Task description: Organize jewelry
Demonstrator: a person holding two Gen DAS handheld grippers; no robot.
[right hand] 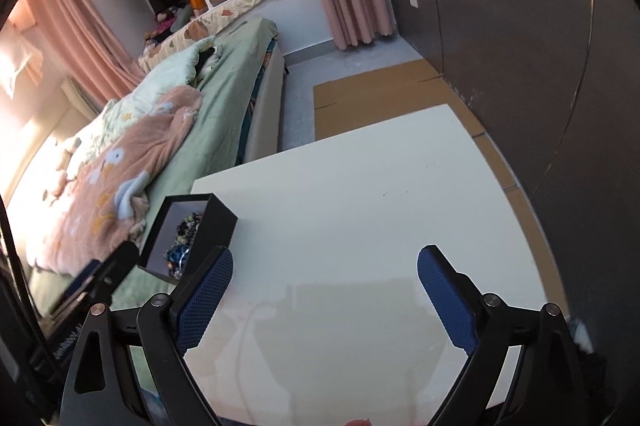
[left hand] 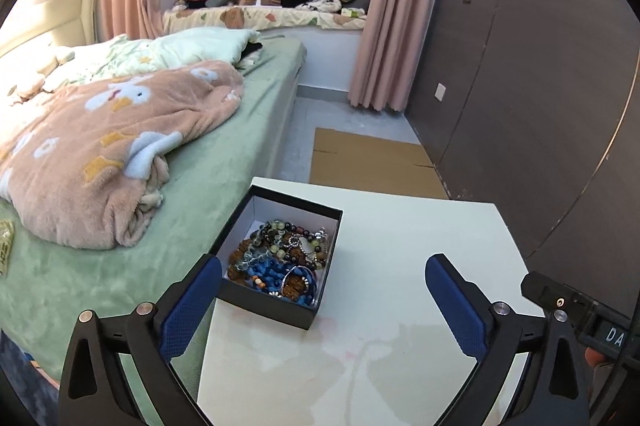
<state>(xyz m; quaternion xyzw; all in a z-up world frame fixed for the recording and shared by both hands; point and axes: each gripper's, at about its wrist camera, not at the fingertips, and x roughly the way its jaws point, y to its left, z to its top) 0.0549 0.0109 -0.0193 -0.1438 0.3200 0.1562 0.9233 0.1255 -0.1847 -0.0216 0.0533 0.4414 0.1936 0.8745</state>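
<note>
Black card, white inside: the box (left hand: 280,258) sat open-topped at the left edge of the white counter (left hand: 400,266), hard by the bed (left hand: 200,177). In it we saw the jewelry (left hand: 280,258) heaped together, with blue beads, brown knobbly strands and pale glassy ones overlapping. No piece lay loose on the counter in either view. Such a scene would fit pieces gathered in already, or a heap awaiting sorting; we could not tell which.

The left tool (left hand: 324,282) hovered near the box, fingers spread wide, holding nothing. The right tool (right hand: 325,274) hung over bare counter, likewise spread and empty.

Risks we noted:
- The strands looked tangled. Pulling one would likely drag its neighbours up and scatter them.
- The box seemed light and stood at the counter's edge. A nudge from the left tool's finger could tip it onto the bed or into the gap.
- Round beads would likely slip from broad flat pads (left hand: 192,306), and a dropped strand might roll off the smooth counter.
</note>
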